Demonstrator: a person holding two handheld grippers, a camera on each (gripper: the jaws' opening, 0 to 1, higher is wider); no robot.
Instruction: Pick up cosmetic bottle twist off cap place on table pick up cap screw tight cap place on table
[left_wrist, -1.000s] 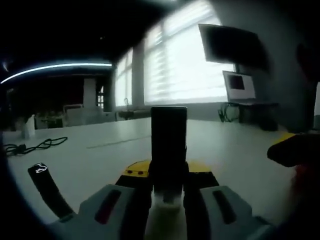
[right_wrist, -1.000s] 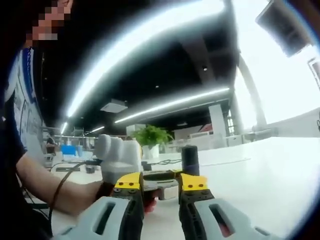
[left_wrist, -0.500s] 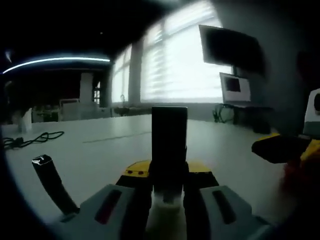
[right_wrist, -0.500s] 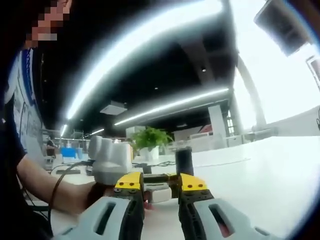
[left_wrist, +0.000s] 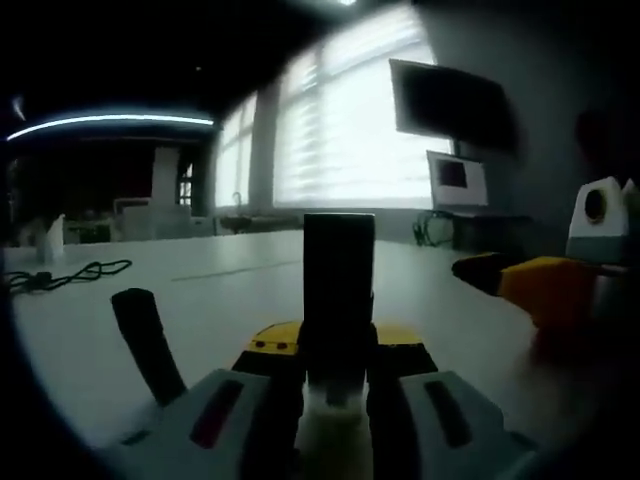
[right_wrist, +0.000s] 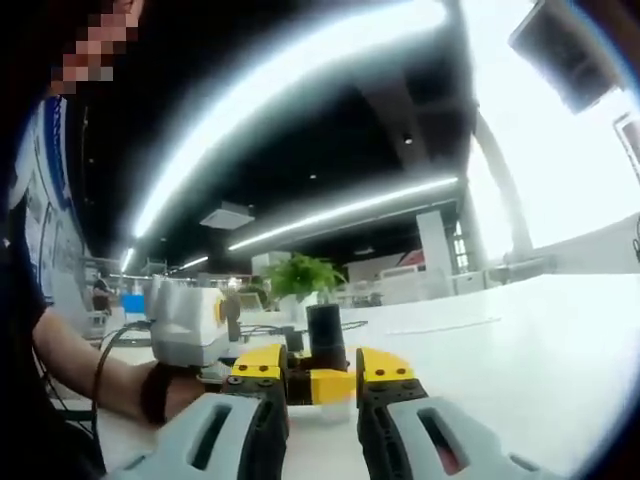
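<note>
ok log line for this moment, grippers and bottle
left gripper: shut on bottle | cap: on | right gripper: open, near the cap | table: under both

cosmetic bottle (left_wrist: 338, 285) lower body: hidden between the left gripper (left_wrist: 338, 352) jaws, only the dark cap clear.
right gripper (left_wrist: 545, 290) in left gripper view: cut off by the right edge, blurred.
bottle base in right gripper view: hidden behind the 2 yellow jaw tips.
cable (left_wrist: 62, 275) near the table (left_wrist: 240, 290) far left edge: too dim to identify.
</note>
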